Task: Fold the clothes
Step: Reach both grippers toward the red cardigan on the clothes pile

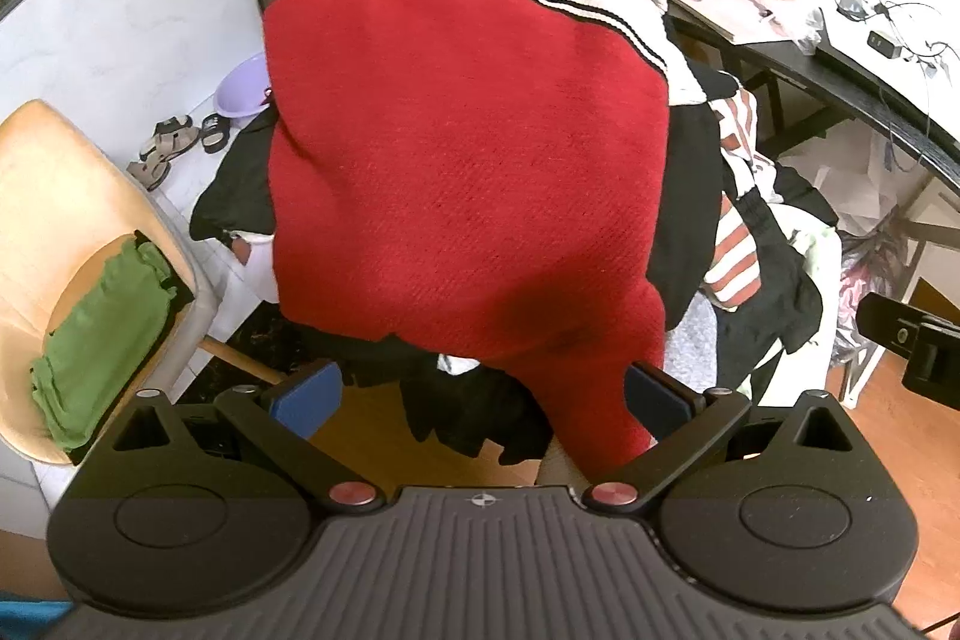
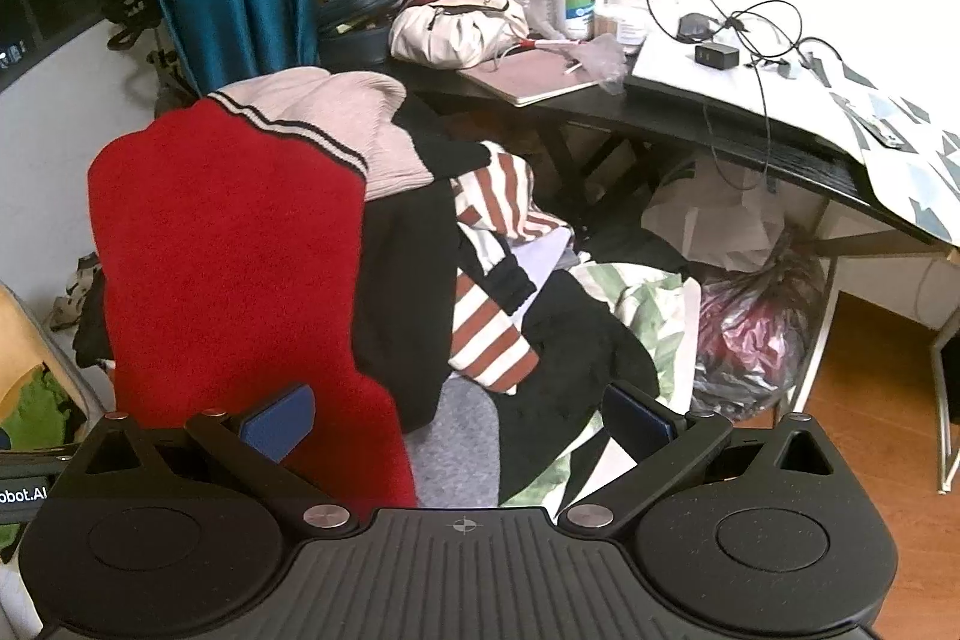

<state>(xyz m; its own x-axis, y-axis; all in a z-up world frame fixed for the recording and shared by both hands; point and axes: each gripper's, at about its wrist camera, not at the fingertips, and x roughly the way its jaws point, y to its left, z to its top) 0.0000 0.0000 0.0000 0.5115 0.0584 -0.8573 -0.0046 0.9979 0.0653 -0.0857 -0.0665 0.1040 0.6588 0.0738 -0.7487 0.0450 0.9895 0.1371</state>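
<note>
A red knit sweater with a beige part and black stripes lies draped over a heap of clothes. One red sleeve hangs down between the wide-apart fingers of my left gripper, which is open and holds nothing. In the right wrist view the same sweater is at the left, over black and striped garments. My right gripper is open and empty above the heap, its left pad next to the red sleeve. Its black body shows at the right edge of the left view.
A cluttered black desk with cosmetics, a bag and cables stands behind the heap. A beige chair holds a folded green garment at the left. A plastic bag sits under the desk on the wooden floor. Sandals lie by the wall.
</note>
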